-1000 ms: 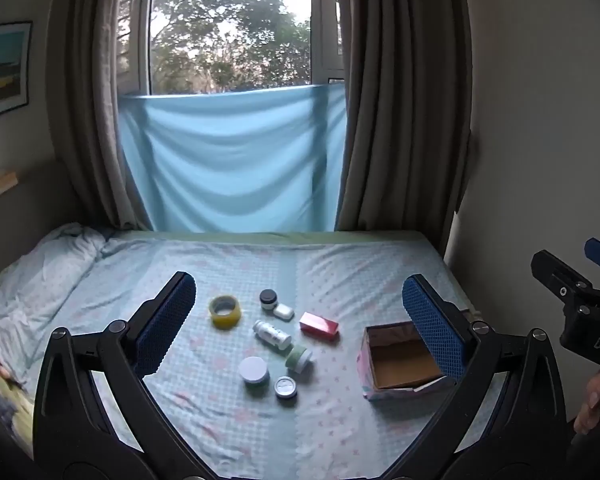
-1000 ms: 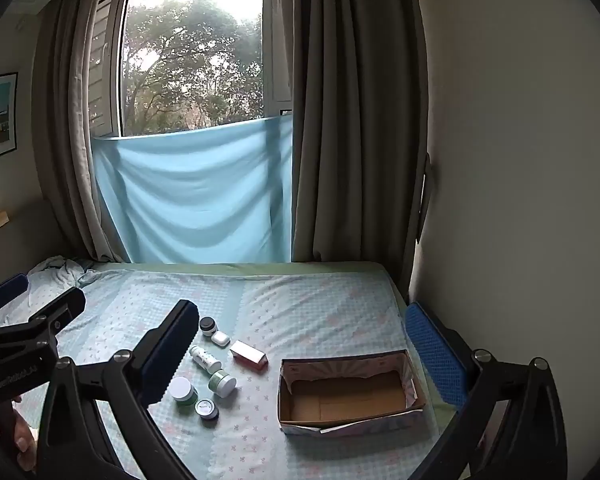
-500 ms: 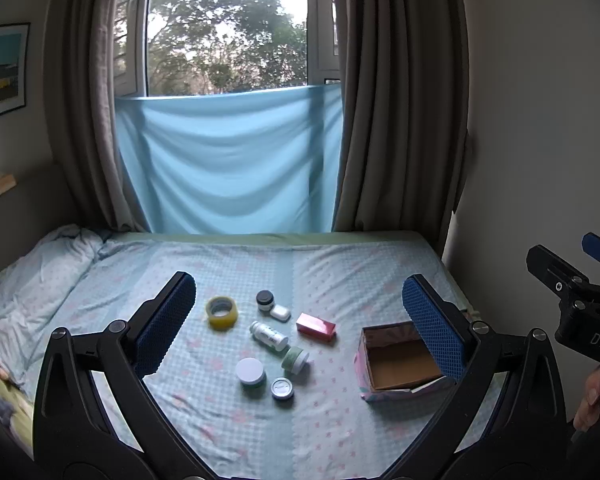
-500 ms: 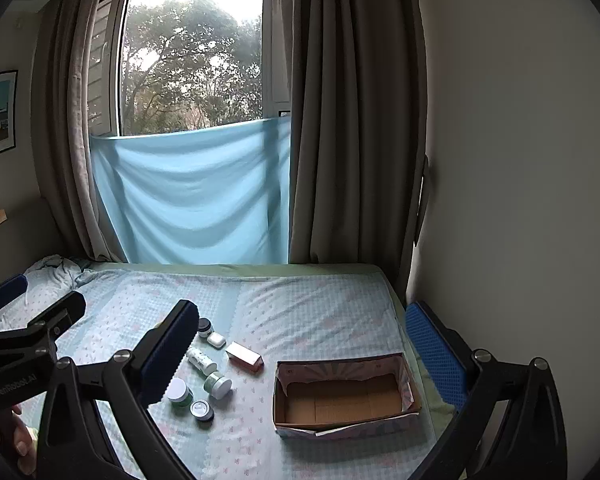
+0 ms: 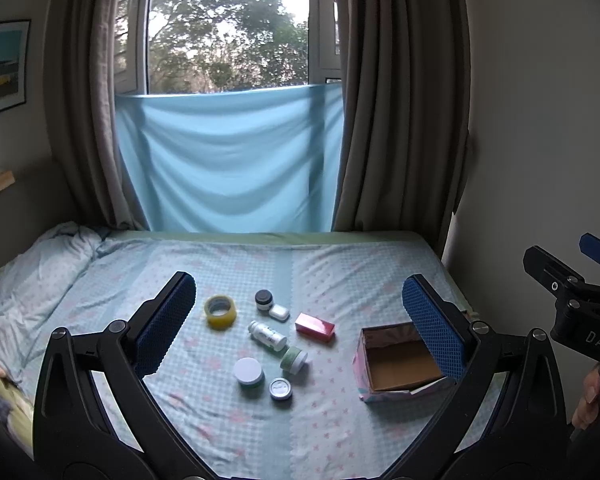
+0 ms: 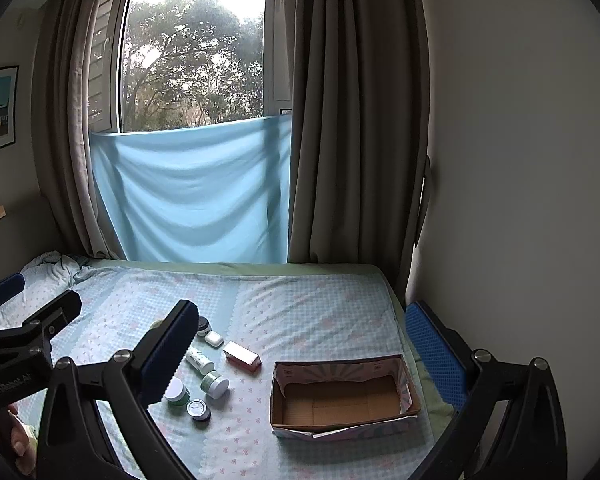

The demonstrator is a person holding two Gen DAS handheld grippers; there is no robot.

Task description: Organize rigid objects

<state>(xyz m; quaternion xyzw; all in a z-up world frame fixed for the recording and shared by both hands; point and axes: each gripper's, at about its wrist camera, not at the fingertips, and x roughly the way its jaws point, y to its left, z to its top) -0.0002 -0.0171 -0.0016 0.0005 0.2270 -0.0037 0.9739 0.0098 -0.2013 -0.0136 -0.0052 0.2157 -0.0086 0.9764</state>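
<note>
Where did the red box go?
The red box lies on the bed in the left wrist view, between the white bottle and the open cardboard box, right of the little white case.

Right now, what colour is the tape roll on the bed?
Yellow. The tape roll shows best in the left wrist view; the right wrist view mostly hides it.

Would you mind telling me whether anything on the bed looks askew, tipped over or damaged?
Two things. The white pill bottle and the green-lidded jar lie on their sides, while the other jars stand upright. The open cardboard box looks worn, with a loose flap sticking out at its near bottom edge. Nothing has spilled.
</note>
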